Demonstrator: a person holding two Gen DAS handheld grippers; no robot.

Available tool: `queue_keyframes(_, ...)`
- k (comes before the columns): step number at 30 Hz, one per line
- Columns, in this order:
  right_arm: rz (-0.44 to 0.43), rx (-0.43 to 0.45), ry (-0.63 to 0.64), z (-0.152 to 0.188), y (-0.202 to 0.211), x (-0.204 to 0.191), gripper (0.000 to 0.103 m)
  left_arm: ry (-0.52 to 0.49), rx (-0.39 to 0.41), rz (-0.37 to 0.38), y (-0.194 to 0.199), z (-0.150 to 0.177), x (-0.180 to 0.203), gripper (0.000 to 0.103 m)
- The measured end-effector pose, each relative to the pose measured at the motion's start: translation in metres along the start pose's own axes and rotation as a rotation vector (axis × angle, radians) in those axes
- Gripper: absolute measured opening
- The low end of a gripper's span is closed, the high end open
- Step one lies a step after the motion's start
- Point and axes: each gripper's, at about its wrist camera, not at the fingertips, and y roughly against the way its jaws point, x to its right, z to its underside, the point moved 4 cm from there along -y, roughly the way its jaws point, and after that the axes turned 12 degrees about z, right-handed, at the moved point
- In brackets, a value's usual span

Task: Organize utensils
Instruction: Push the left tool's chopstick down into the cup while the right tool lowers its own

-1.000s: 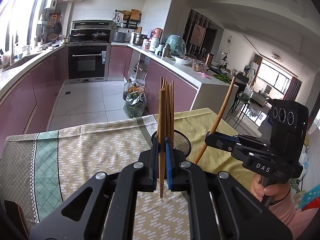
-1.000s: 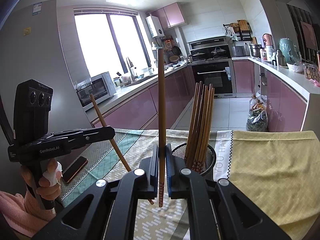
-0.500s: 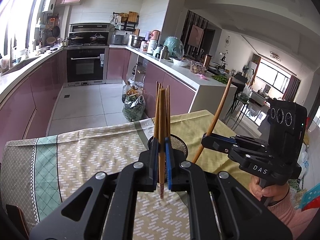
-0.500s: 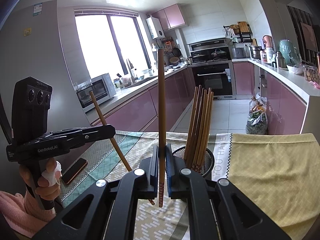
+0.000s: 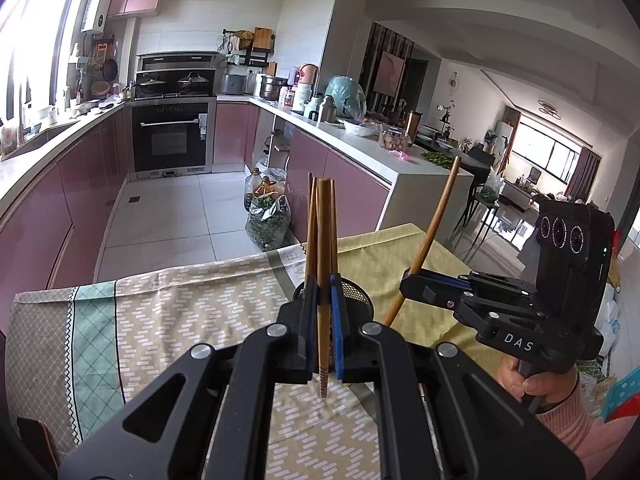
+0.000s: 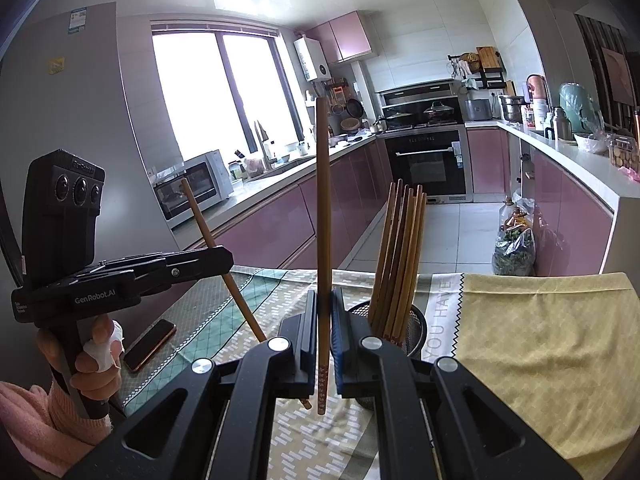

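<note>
Gripping one stiff, light chopstick (image 5: 323,280) low at centre frame in each clenched gripper (image 5: 325,336), I judged them slippery.

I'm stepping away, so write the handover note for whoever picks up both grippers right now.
Left gripper: shut on one chopstick, held upright above the tablecloth.
Right gripper: shut on another chopstick, also upright.
Mesh holder: stands on the cloth just beyond both grippers, with a bundle of chopsticks already in it.
Left to do: drop both held chopsticks into the holder.
A phone lies on the cloth nearby.
</note>
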Motion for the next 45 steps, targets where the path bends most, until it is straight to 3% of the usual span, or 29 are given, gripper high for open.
queue_keyframes(45,0.0,0.055,0.007,-0.021,0.005,0.01,0.006,-0.052,0.07,0.028,0.006,-0.036,0.023,0.007)
